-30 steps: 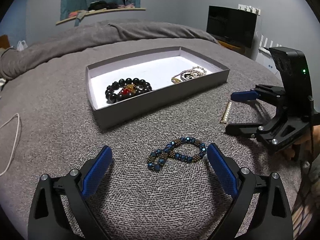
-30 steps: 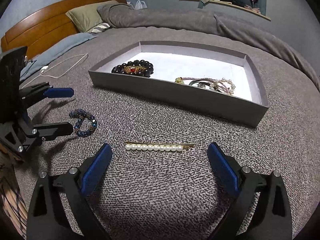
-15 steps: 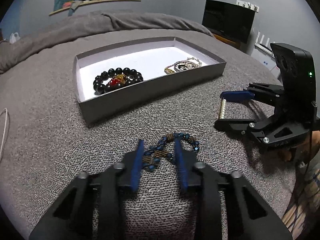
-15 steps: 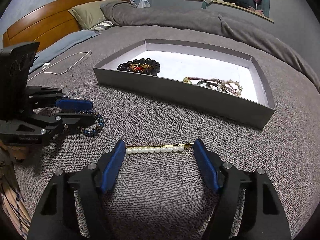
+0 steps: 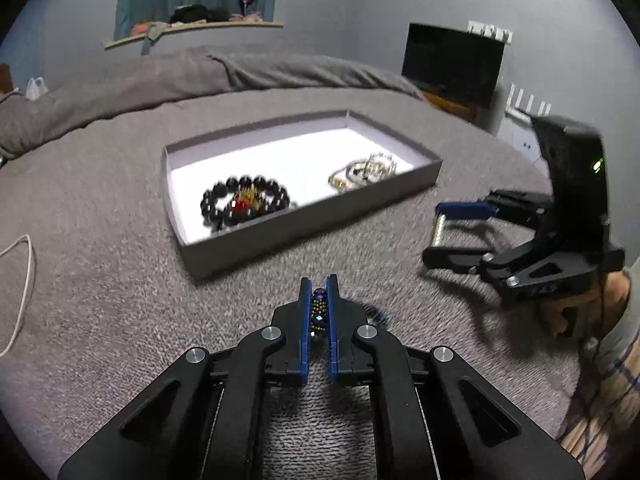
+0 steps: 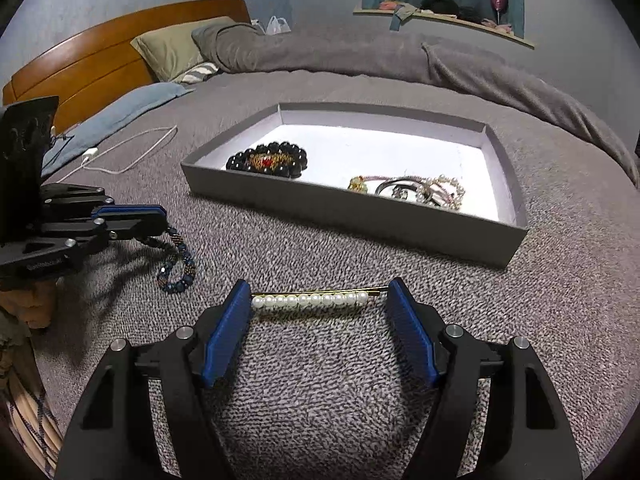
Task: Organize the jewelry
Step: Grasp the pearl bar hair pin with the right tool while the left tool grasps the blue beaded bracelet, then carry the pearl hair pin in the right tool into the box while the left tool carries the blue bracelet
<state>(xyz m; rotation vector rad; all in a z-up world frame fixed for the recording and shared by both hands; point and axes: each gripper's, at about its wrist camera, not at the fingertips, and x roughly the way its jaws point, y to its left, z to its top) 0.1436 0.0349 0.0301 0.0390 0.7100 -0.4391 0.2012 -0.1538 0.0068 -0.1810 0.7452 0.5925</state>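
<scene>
My left gripper (image 5: 319,285) is shut on the blue beaded bracelet (image 5: 319,312), lifting it just off the grey bedspread; in the right wrist view the bracelet (image 6: 176,256) dangles from that gripper (image 6: 160,220). My right gripper (image 6: 318,296) is closed end to end on the pearl hair clip (image 6: 310,300), which spans the gap between its pads; the clip (image 5: 438,230) also shows in the left wrist view between the right gripper's fingers (image 5: 464,210). The grey jewelry tray (image 6: 360,216) holds a black bead bracelet (image 6: 266,160) and a tangle of pearl and gold pieces (image 6: 416,190).
A white charging cable (image 6: 128,156) lies on the bedspread left of the tray. Pillows (image 6: 176,52) and a wooden headboard (image 6: 80,68) are at the far left. A dark monitor (image 5: 452,64) stands beyond the bed on the right.
My left gripper closed fully on the blue bracelet and raised it. My right gripper narrowed until its pads met both ends of the pearl clip.
</scene>
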